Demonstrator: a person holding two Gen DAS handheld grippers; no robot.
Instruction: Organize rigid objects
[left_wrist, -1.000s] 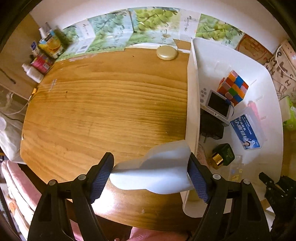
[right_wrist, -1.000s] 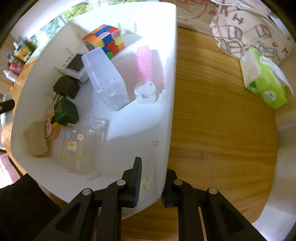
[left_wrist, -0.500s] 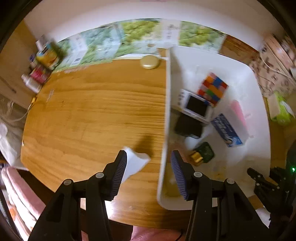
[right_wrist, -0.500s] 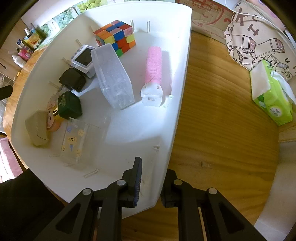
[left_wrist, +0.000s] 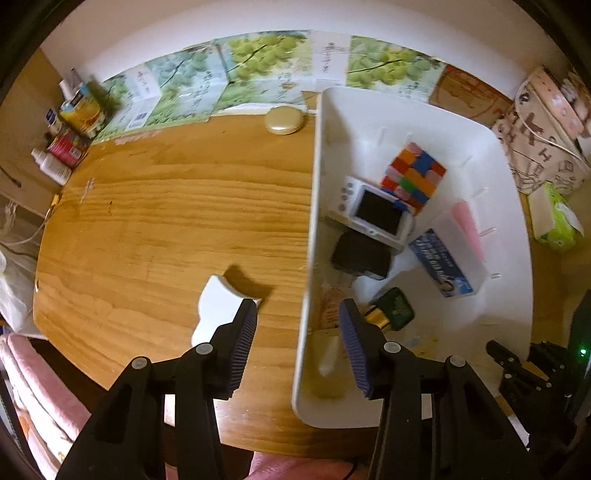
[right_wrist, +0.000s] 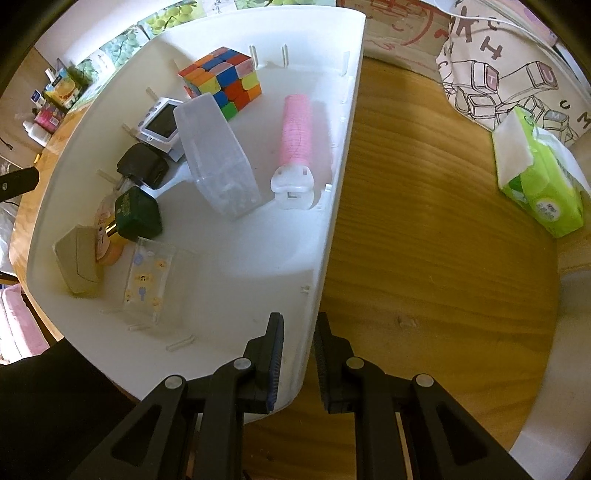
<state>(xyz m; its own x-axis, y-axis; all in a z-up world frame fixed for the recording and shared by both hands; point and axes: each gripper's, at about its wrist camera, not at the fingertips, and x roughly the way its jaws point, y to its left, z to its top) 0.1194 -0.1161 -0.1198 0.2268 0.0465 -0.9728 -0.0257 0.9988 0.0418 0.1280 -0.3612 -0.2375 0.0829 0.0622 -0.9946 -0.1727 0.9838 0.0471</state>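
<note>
- White bin (right_wrist: 325, 236) wall's pinched in the right gripper (right_wrist: 298, 360).
- Left gripper (left_wrist: 298, 343) hangs open, empty, over the bin's left wall; white piece (left_wrist: 218, 306) lies on the surface (left_wrist: 166, 221).

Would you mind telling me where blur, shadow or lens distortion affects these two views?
Left wrist view: fisheye bends the wooden table edge, clutter at far left is smeared, and the white curved piece casts a dark shadow. Right wrist view: sharper, the white plastic bin wall bows, with soft shadow across its floor.

The counter (left_wrist: 166, 206) is showing glossy grained wood; the bin (right_wrist: 258, 258) is looking like smooth matt white plastic; the box (right_wrist: 218, 158) is clear plastic.
</note>
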